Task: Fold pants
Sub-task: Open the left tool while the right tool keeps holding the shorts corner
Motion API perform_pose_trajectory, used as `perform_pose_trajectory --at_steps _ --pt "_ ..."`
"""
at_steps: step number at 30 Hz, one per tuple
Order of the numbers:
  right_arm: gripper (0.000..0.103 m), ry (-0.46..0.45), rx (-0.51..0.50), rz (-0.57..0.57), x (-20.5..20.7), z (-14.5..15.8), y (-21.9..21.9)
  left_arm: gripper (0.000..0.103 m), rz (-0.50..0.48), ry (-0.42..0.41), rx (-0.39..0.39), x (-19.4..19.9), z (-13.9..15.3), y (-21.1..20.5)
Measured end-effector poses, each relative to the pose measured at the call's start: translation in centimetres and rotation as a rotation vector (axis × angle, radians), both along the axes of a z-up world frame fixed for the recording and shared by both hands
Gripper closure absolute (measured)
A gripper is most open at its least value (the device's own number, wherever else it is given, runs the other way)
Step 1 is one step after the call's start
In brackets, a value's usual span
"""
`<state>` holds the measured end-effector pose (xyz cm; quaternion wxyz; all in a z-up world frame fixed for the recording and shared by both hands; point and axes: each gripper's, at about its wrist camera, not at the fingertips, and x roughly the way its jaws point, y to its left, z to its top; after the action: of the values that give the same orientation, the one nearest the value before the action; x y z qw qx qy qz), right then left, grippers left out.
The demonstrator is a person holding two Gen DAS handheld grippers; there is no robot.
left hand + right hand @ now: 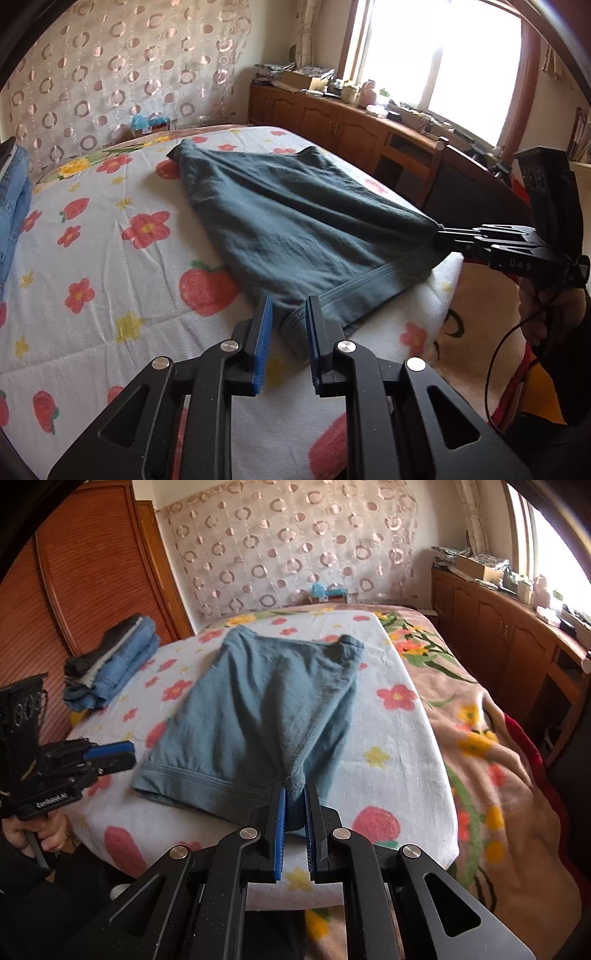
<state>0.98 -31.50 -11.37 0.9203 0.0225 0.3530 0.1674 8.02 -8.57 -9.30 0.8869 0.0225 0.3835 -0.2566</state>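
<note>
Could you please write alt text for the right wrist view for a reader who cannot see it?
The right hand-held gripper pinches a corner of teal pants lying on a floral blanket. The left hand-held gripper is open beside the hem, and folded jeans lie behind it.

The pants' (255, 716) bunched corner vanishes between the right gripper's (294, 794) blue pads. Beyond the left gripper (290, 314), the window (443, 55) blows out white. The folded clothes pile (14, 206) is cut by the frame edge.
</note>
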Motion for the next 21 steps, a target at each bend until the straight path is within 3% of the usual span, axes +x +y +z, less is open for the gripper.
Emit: perform_pose_trajectory --at_steps 3,4,6,8,9,16,21 --pt "0.094 0.012 0.004 -0.017 0.3 -0.5 -0.2 0.064 0.014 0.014 -0.003 0.3 -0.2 0.3" --pt "0.094 0.012 0.002 -0.021 0.4 -0.6 -0.3 0.051 0.017 0.012 -0.012 0.3 -0.1 0.4" --pt "0.094 0.014 0.013 -0.022 0.4 -0.7 -0.4 0.043 0.016 0.006 -0.031 0.6 0.1 0.5" --pt "0.093 0.016 0.02 -0.024 0.5 -0.7 -0.3 0.026 0.022 0.01 -0.031 1.0 0.2 0.4" --pt "0.093 0.014 0.018 -0.025 0.5 -0.7 -0.2 0.022 0.025 0.01 -0.036 1.2 0.2 0.4" --pt "0.073 -0.012 -0.001 -0.025 -0.2 -0.5 0.0 0.02 0.062 0.01 -0.018 2.3 -0.3 0.1" --pt "0.071 -0.018 -0.008 -0.043 0.1 -0.8 0.0 0.02 0.067 0.021 -0.008 2.3 -0.8 0.1"
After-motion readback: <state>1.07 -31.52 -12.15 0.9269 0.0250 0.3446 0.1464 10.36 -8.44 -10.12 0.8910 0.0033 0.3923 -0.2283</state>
